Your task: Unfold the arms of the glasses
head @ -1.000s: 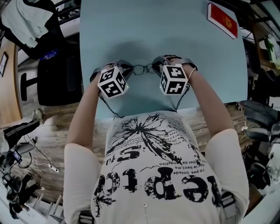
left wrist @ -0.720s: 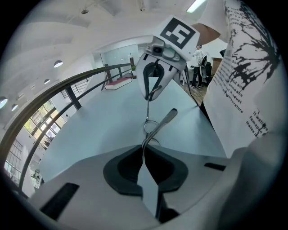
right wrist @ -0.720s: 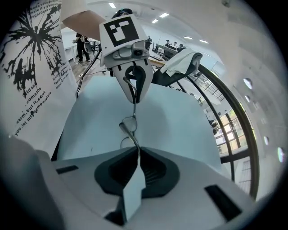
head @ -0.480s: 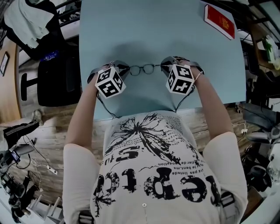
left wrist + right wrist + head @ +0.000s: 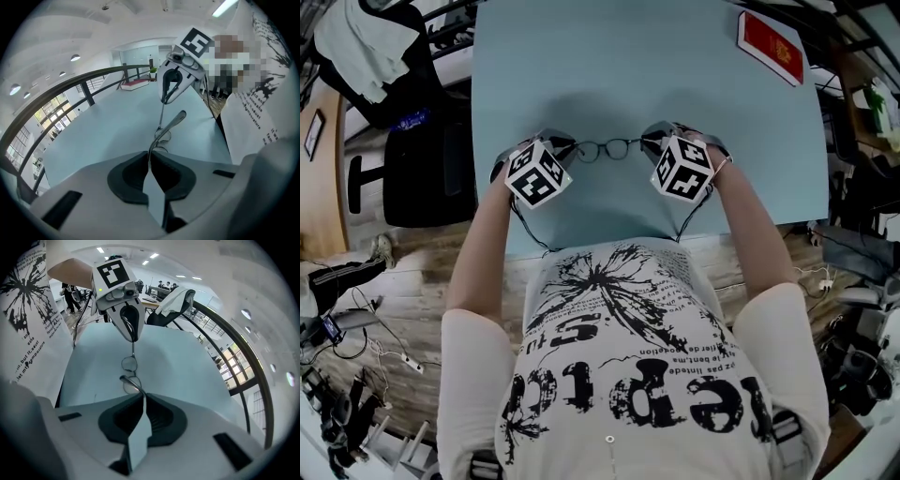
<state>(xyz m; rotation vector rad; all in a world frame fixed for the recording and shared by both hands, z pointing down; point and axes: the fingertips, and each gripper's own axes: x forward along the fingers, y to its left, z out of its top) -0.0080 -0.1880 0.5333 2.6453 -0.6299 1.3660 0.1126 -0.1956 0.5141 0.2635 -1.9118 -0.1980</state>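
Right tongs farther right, on glasses

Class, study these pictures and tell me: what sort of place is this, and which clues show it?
Probably an open-plan office or lab: a black office chair beside a pale blue table, other people in the background, and a railing along tall windows.

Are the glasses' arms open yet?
Not quite. Done: the left gripper and right gripper are each shut on one end of the glasses. In hand: one arm sticks out at an angle, partly swung. Left: neither arm looks fully out, so both likely need more swinging.
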